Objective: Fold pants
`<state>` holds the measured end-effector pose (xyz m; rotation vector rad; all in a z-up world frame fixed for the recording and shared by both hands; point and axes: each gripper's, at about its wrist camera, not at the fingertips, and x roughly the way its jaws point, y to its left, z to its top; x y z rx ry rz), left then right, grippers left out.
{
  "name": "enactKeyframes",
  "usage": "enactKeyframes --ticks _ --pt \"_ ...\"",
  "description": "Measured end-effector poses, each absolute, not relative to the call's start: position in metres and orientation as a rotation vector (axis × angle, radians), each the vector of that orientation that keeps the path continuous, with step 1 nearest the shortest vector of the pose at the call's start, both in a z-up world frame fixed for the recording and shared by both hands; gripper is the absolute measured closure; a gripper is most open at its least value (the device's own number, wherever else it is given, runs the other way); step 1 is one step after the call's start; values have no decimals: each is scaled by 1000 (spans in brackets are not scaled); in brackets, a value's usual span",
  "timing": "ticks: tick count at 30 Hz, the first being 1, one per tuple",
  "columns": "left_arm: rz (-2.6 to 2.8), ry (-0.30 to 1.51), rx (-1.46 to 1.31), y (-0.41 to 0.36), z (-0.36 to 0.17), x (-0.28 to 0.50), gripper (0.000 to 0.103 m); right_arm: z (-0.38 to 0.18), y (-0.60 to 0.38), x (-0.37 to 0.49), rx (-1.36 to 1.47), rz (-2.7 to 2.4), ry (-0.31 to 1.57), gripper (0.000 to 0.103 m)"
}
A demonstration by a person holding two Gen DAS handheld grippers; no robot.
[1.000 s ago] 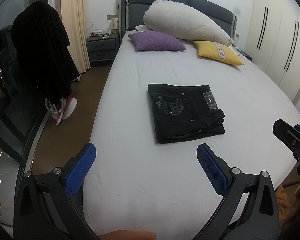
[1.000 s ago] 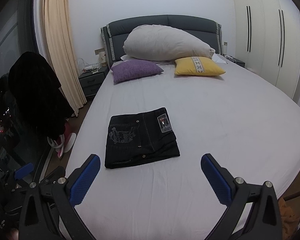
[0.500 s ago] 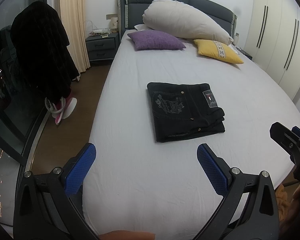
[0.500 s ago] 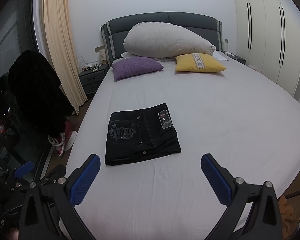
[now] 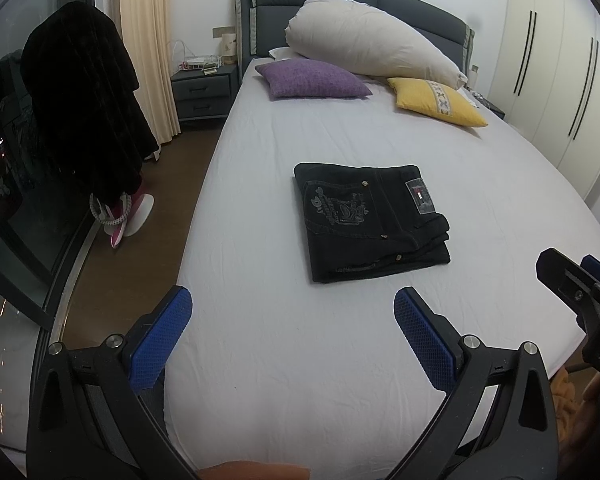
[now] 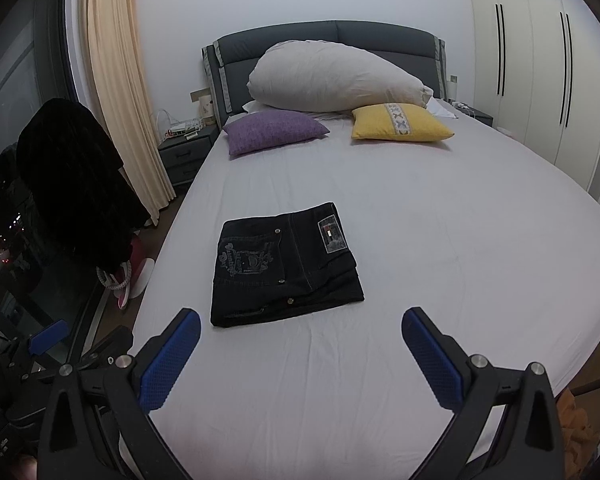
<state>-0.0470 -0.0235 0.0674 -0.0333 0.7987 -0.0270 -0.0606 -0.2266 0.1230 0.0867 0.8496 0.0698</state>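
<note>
Black pants (image 5: 369, 222) lie folded into a neat rectangle in the middle of the white bed (image 5: 300, 360), back pocket and label facing up; they also show in the right wrist view (image 6: 284, 264). My left gripper (image 5: 292, 312) is open and empty, held above the bed's near edge, short of the pants. My right gripper (image 6: 300, 332) is open and empty, just in front of the pants' near edge. The right gripper shows at the right edge of the left wrist view (image 5: 579, 284).
A purple pillow (image 5: 311, 78), a yellow pillow (image 5: 435, 100) and a large white pillow (image 5: 371, 44) lie at the headboard. A nightstand (image 5: 202, 94), a dark coat on a stand (image 5: 84, 100) and a window stand to the left. Wardrobes (image 5: 559, 72) line the right wall.
Both grippers have drifted back slightly from the pants and stayed open. The folded pants have not moved.
</note>
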Motion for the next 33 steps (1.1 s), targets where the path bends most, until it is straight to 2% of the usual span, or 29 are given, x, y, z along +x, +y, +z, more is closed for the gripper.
enactKeyframes --ticks 33 --pt "-13 804 -5 -29 58 -56 0 116 -228 -62 96 71 864 0"
